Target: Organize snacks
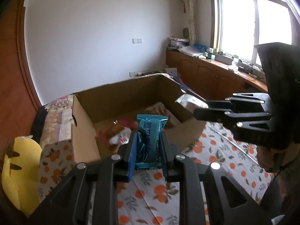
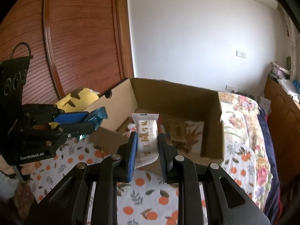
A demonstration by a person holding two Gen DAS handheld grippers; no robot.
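My left gripper [image 1: 148,140] is shut on a teal foil snack packet [image 1: 150,140], held upright just in front of an open cardboard box [image 1: 84,123]. The same gripper [image 2: 90,121] shows at the left of the right wrist view with the teal packet [image 2: 98,115] sticking out of it. My right gripper [image 2: 147,140] is shut on a white snack packet [image 2: 147,136] with gold lettering, near the box's [image 2: 178,93] front edge. It appears at the right of the left wrist view [image 1: 195,108], its white packet [image 1: 189,102] over the box's right wall. Several snack packets [image 1: 121,131] lie inside the box.
The box sits on a bed covered with an orange-fruit print sheet [image 1: 215,150] and a floral quilt [image 2: 243,123]. A yellow plush toy [image 1: 20,170] lies left of the box. A wooden wardrobe [image 2: 78,43] stands behind, and a low cabinet [image 1: 211,75] runs under the window.
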